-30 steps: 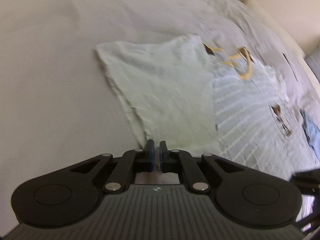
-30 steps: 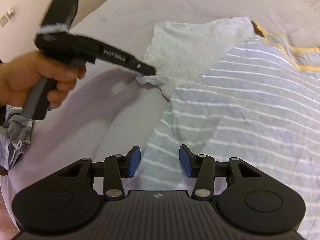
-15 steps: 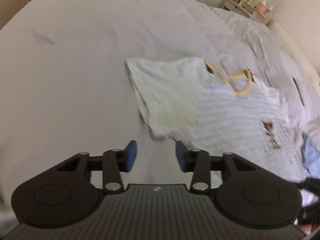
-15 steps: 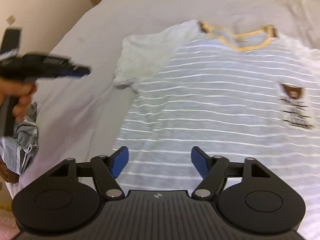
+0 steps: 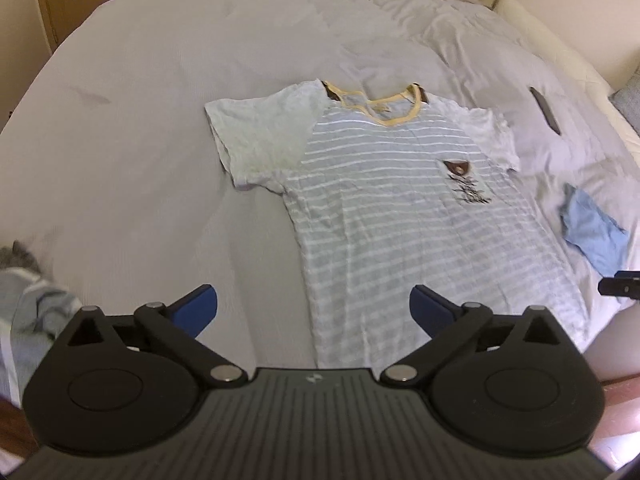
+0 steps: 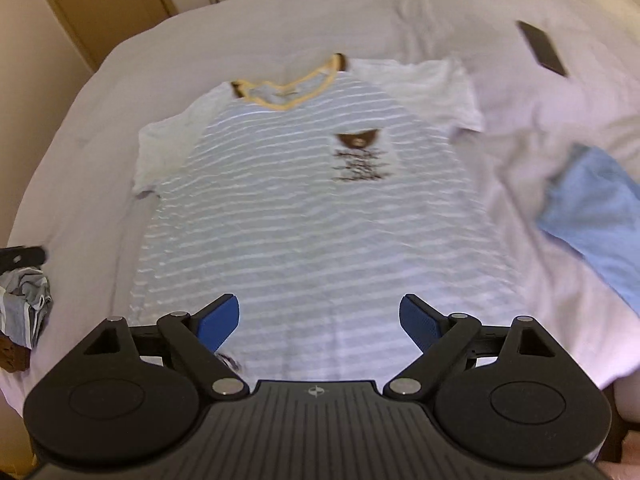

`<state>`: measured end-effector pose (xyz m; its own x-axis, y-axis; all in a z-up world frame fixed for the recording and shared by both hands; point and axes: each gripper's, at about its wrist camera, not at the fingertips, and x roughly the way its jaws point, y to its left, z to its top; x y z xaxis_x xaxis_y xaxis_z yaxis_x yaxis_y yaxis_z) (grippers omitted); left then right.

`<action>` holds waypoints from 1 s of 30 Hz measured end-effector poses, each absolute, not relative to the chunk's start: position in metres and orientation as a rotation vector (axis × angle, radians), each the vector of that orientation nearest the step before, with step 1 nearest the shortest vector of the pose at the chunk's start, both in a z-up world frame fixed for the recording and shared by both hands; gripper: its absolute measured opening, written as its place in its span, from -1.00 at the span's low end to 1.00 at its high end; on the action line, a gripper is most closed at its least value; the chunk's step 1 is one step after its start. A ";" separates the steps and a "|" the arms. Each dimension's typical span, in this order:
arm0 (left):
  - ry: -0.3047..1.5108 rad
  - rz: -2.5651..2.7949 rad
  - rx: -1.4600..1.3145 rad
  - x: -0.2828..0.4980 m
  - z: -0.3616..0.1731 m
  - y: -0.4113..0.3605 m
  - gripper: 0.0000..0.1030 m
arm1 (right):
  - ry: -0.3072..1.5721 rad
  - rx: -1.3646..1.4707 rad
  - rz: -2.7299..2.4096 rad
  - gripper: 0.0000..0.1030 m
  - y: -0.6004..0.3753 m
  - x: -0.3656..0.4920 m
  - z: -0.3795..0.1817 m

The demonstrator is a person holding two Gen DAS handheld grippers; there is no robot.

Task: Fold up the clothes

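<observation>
My feeds are mostly filled by the bed (image 5: 168, 128), its pale grey cover soft and matte, creased into shallow folds toward the far right. Spread flat and face up across its middle is the T-shirt (image 5: 400, 216): a crinkled grey body with thin white stripes, plain pale short sleeves, a yellow ribbed neckband, and a small brown print on the chest. Its hem reaches the near edge of the bed. To its right lies a rumpled light blue cloth (image 6: 596, 216), apart from the shirt. At the left edge sits a bunched grey striped garment (image 6: 24, 312). Beyond the right sleeve rests a flat dark phone (image 6: 542, 48). My left gripper (image 5: 312, 312) hangs above the hem, jaws opening, nothing between them. My right gripper (image 6: 320, 320) is likewise opening and empty over the shirt's lower part
</observation>
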<state>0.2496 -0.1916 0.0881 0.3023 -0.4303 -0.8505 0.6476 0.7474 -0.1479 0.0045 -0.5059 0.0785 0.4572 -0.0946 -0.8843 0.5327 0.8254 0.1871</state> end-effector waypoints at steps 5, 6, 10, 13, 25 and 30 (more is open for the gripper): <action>1.043 -0.803 0.279 0.227 0.100 -0.194 0.96 | 1.009 0.497 -0.472 0.74 -0.501 -0.036 0.102; 1.035 -0.834 0.269 0.226 0.105 -0.196 0.96 | 0.997 0.513 -0.491 0.74 -0.499 -0.044 0.106; 0.991 -0.962 0.224 0.227 0.127 -0.210 0.96 | 0.962 0.546 -0.568 0.74 -0.482 -0.074 0.125; 0.943 -1.069 0.248 0.231 0.142 -0.216 0.97 | 0.946 0.542 -0.643 0.74 -0.461 -0.088 0.139; 0.830 -1.185 0.499 0.247 0.163 -0.124 0.97 | 0.885 0.630 -0.847 0.74 -0.319 -0.086 0.160; 0.884 -1.134 0.525 0.264 0.150 -0.085 0.97 | 0.903 0.663 -0.868 0.74 -0.269 -0.078 0.158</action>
<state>0.2641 -0.0850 0.1505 0.1528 -0.5501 -0.8210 0.9302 0.3606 -0.0685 -0.0784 -0.2693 0.1577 0.3384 -0.3530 -0.8723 0.8578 0.4969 0.1317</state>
